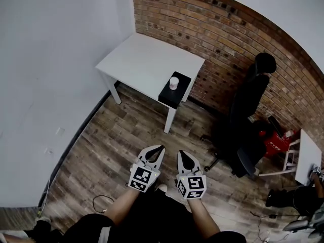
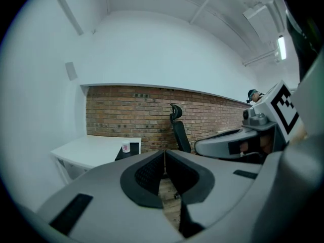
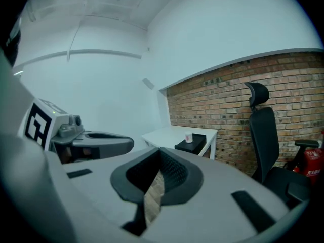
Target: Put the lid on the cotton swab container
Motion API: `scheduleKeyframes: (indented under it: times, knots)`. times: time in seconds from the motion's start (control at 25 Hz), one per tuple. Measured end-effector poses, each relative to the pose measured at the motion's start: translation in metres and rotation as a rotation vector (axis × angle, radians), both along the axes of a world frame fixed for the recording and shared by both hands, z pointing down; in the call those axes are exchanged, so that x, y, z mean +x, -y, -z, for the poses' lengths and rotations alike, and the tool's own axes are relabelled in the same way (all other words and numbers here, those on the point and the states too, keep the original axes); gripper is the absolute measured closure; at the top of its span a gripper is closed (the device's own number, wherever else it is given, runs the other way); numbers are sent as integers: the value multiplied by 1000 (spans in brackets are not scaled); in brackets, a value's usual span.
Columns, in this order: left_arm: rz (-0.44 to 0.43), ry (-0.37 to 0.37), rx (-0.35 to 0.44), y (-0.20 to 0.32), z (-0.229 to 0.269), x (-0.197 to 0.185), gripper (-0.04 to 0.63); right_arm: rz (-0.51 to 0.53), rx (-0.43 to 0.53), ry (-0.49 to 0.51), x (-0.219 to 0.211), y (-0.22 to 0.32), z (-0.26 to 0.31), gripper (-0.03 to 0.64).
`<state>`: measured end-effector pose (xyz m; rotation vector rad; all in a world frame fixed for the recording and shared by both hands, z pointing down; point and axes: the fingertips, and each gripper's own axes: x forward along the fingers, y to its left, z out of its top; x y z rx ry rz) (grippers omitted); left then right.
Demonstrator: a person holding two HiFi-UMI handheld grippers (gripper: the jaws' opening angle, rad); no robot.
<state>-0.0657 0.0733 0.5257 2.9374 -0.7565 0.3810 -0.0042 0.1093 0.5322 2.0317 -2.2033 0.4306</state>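
Observation:
A small white cotton swab container stands on a black mat at the near right corner of a white table; I cannot make out a separate lid. The container is tiny in the left gripper view, and the container shows far off in the right gripper view. My left gripper and right gripper are held side by side over the wooden floor, well short of the table. Both are shut with nothing between the jaws.
A black office chair stands right of the table against the brick wall. A red object and a white stand are at the far right. A cable lies on the floor near my left arm.

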Motion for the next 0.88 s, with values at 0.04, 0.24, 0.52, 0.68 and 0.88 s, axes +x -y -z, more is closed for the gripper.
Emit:
scheduleKeyframes:
  times: [0.04, 0.24, 0.52, 0.68, 0.88]
  knots:
    - [-1, -1, 3, -4, 2, -1, 574, 1, 2, -1, -1, -4, 0, 597]
    - [2, -8, 14, -20, 5, -3, 574, 5, 13, -3, -6, -18, 3, 597]
    - [0, -12, 18, -30, 8, -3, 574, 4, 22, -9, -5, -26, 7, 597]
    - [-2, -12, 17, -32, 8, -2, 574, 6, 22, -5, -5, -27, 7, 597]
    - [-9, -7, 18, -31, 8, -1, 574, 11, 16, 2, -8, -24, 6, 597]
